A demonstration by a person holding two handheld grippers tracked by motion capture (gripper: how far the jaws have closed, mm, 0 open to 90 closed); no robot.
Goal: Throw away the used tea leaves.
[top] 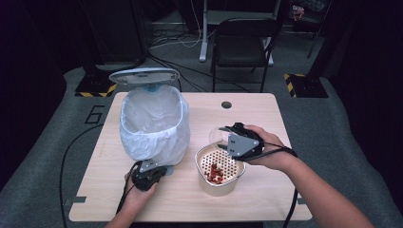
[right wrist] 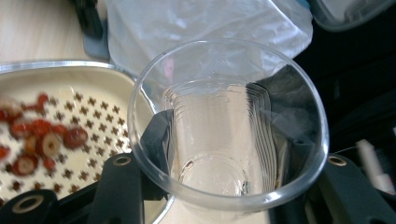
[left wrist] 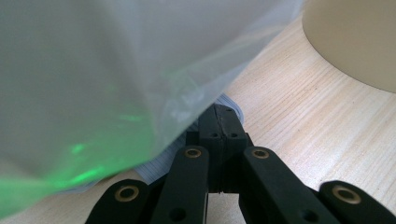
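Note:
A bin lined with a white plastic bag (top: 152,123) stands at the table's left, its lid (top: 144,75) raised behind it. My left gripper (top: 149,172) is shut at the bin's foot. In the left gripper view its tips (left wrist: 222,122) rest on a grey ribbed pedal (left wrist: 231,103) under the bag (left wrist: 93,70). My right gripper (top: 234,138) is shut on a clear, empty glass (top: 217,136) tipped on its side above a cream strainer bowl (top: 204,153). The glass (right wrist: 210,177) points its mouth at the right gripper's camera. Red fruit pieces (right wrist: 42,135) lie in the strainer (right wrist: 93,107).
The wooden table (top: 266,190) has a cable hole (top: 226,104) near its far edge. A black chair (top: 242,42) stands behind the table. Cables trail from both grippers off the front edge. The cream bowl's wall (left wrist: 355,37) is close to the left gripper.

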